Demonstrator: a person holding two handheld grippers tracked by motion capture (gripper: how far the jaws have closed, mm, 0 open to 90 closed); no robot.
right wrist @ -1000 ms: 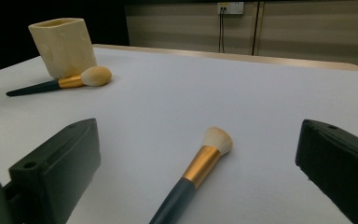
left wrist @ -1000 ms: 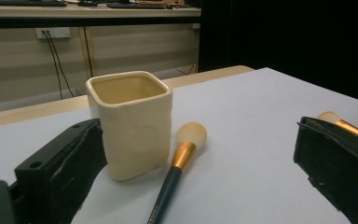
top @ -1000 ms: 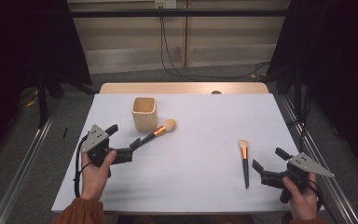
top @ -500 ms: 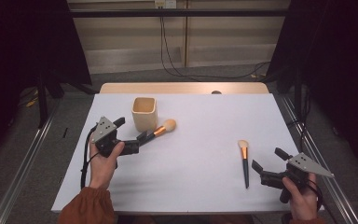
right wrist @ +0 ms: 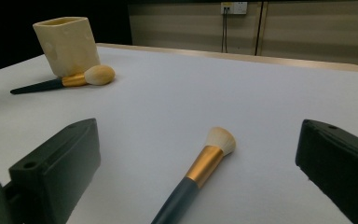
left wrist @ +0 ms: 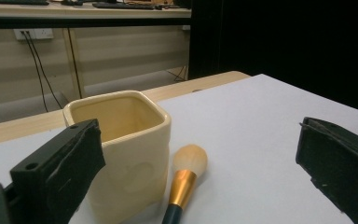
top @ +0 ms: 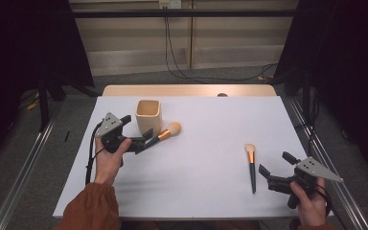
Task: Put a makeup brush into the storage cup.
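Left gripper (top: 141,141) has moved forward and toward the cream square ceramic cup (top: 148,116) since the earlier frames; it now sits just left of and below the cup, jaws wide apart, nothing clamped. In the left gripper view the cup (left wrist: 121,149) stands upright just ahead of the left jaw, and the round-headed makeup brush with dark handle and gold ferrule (left wrist: 182,184) lies between the jaws on the white table sheet (top: 211,120), its head beside the cup wall; whether they touch I can't tell. From above, that brush (top: 163,134) runs from the jaw tips up-right past the cup. Brush and cup haven't shifted. Right gripper (top: 274,178) is unchanged: resting low at the near right corner, jaws spread wide, empty. The second brush, flat pale head, gold ferrule, dark handle (top: 251,160), lies just left of it, head pointing away; in the right gripper view it (right wrist: 200,170) sits between the jaws, untouched. No readable labels or writing anywhere.
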